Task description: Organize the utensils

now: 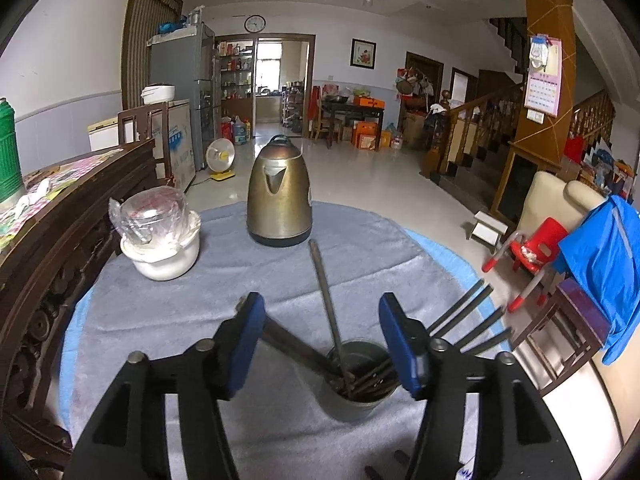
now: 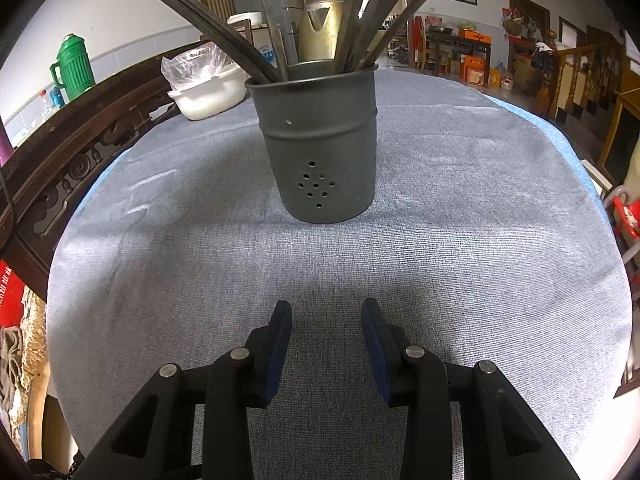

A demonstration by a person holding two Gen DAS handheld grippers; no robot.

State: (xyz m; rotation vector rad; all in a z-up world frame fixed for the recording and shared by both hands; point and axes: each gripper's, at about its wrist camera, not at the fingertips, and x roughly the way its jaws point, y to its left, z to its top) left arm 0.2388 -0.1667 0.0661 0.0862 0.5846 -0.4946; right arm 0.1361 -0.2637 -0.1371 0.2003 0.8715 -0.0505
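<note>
Apparently the sorting was mostly done: the utensils [image 2: 352, 20] stood handles-up in the grey metal utensil holder [image 2: 320, 140], which sat upright near the middle of the bench [image 2: 480, 240] on its blue-grey cloth. In the left wrist view the left gripper [image 1: 320, 344] hovered just above & behind the holder's rim, jaws wide apart w/ nothing pressed between the blue pads; one long flat handle [image 1: 326, 304] leaned away toward the brass-coloured kettle [image 1: 279, 192], others fanned out to the right past the right pad. Likely that spread is just how loose, long pieces settle in a round cup, resting on the rim. The right gripper [image 2: 326, 344] hung low over bare cloth, well short of the holder, jaws partly apart & empty, prob. parked there to stay clear of the left one's working space. No stray utensil showed on the cloth in either view, so little seemed left to do, tho the near edge of the bench was hidden behind the gripper bodies. A white pot [image 1: 164, 256] w/ a plastic-wrapped lid stood left of the kettle, apart from the holder, not in the way.
</note>
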